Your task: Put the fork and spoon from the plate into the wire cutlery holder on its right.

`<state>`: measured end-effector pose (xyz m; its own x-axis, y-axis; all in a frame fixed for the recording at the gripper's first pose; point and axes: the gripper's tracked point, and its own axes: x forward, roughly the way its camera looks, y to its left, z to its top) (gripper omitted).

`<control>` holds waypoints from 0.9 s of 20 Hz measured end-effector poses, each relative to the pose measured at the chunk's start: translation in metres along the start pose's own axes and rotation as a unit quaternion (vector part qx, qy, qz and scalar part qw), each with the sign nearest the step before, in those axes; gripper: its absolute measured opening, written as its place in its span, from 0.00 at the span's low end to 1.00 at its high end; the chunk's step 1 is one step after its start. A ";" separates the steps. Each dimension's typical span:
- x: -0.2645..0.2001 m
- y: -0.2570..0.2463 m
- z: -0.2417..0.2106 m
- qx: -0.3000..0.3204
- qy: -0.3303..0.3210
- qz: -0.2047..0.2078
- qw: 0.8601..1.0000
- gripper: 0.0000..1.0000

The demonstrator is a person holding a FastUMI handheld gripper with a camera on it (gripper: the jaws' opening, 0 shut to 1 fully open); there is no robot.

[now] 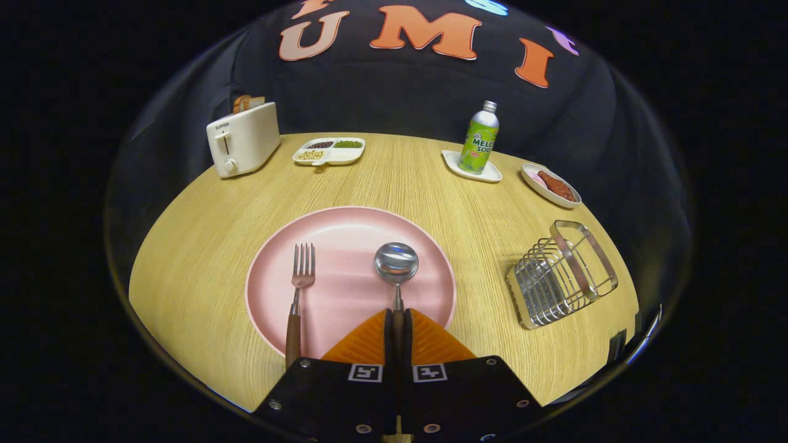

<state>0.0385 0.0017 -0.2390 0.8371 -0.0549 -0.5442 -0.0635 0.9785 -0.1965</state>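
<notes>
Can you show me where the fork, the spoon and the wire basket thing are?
fork (302, 271): gripper view, on its tines.
spoon (396, 261): gripper view, on its bowl; the hand-held gripper (398, 326) is shut on its handle.
wire cutlery holder (557, 277): gripper view, on its wire side.

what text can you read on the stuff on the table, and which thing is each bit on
"SUPOR": on the front of the toaster.
The label on the bottle has print, not read out here.
The square code marks behind the fingers hold no words.
The gripper has its fingers shut on the handle of the spoon.
</notes>
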 end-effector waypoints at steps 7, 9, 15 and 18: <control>-0.027 -0.019 0.040 -0.008 -0.040 0.002 0.999 0.03; -0.036 -0.030 0.050 -0.012 -0.048 0.002 0.999 0.03; -0.053 -0.073 0.063 -0.025 -0.040 -0.010 0.999 0.04; -0.063 -0.103 0.068 -0.041 -0.035 -0.027 0.998 0.03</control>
<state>0.0290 -0.0818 -0.1290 0.8759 -0.0900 -0.4740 -0.0599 0.9546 -0.2918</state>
